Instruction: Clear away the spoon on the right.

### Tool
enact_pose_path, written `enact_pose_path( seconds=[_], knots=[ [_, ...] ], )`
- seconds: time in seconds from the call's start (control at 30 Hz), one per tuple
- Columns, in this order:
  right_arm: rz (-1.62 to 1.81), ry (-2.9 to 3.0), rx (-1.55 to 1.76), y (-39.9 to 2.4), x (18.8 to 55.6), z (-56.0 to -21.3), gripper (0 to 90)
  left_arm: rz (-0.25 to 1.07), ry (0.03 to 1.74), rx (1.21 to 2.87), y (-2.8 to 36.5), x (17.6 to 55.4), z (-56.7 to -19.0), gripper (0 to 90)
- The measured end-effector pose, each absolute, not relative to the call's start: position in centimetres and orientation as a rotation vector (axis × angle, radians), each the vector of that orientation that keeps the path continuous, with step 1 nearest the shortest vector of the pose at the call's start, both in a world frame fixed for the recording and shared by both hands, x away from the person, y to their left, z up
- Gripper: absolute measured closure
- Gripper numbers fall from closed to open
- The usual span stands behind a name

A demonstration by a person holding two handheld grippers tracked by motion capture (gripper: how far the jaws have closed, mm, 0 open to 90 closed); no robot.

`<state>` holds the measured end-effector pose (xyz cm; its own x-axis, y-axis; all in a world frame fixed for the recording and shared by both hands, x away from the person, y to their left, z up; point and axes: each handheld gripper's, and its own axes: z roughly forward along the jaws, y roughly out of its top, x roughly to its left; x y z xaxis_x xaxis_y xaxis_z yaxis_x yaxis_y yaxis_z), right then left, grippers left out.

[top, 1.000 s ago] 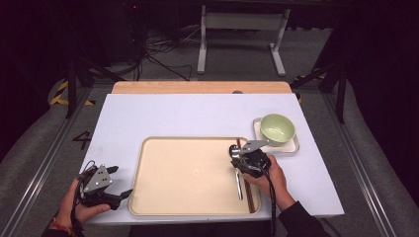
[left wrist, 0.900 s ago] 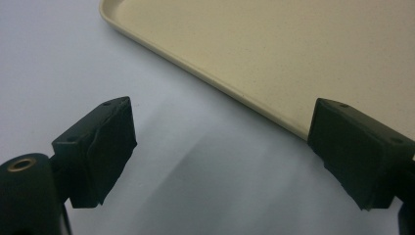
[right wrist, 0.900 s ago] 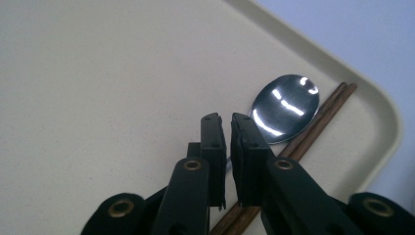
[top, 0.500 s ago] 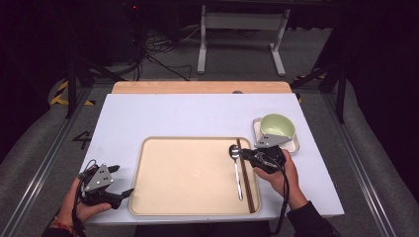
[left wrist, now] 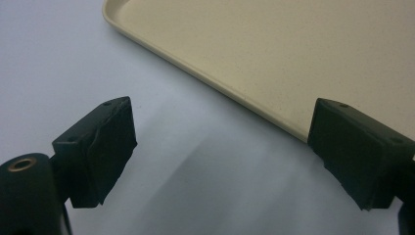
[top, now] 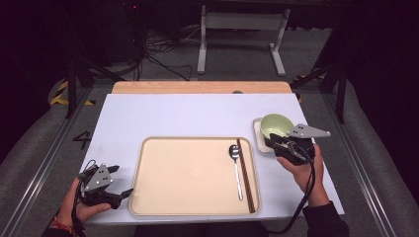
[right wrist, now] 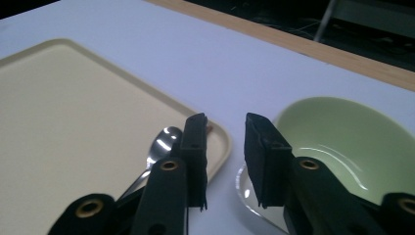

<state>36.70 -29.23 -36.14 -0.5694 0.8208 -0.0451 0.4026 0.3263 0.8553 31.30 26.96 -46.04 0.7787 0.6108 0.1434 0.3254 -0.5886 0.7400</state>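
A metal spoon and a pair of dark chopsticks lie side by side along the right side of the beige tray. Just right of the tray, my right gripper hovers at the near side of a green bowl. Its jaws have just been opening and nothing is between them. In the right gripper view the gripper points between the spoon and the bowl. My left gripper rests wide open at the tray's near left corner, and in its own view it is empty.
The bowl sits on a small white square plate at the right of the white tabletop. A wooden strip runs along the table's far edge. The tray rim lies just ahead of the left jaws.
My right gripper has moved right and up, from over the spoon on the tray to beside the bowl, and its jaws have parted. The spoon stays on the tray. The left hand has kept still.
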Motion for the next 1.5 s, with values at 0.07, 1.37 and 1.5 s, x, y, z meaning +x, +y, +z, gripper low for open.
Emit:
enact_pose_path(
  seconds=[0.07,1.37,1.5],
  knots=[
    [1.172,2.094,1.081,-30.0,36.8,-36.0,65.2,0.504,0.69,2.232,26.9,31.3,-46.0,11.6],
    [1.055,1.915,1.77,-37.8,44.4,-41.4,38.1,0.532,0.756,2.229,28.4,29.8,-46.4,11.4],
    [1.062,1.937,1.765,-37.9,45.0,-41.8,46.9,0.526,0.754,2.231,28.4,29.8,-46.4,11.5]
  ],
)
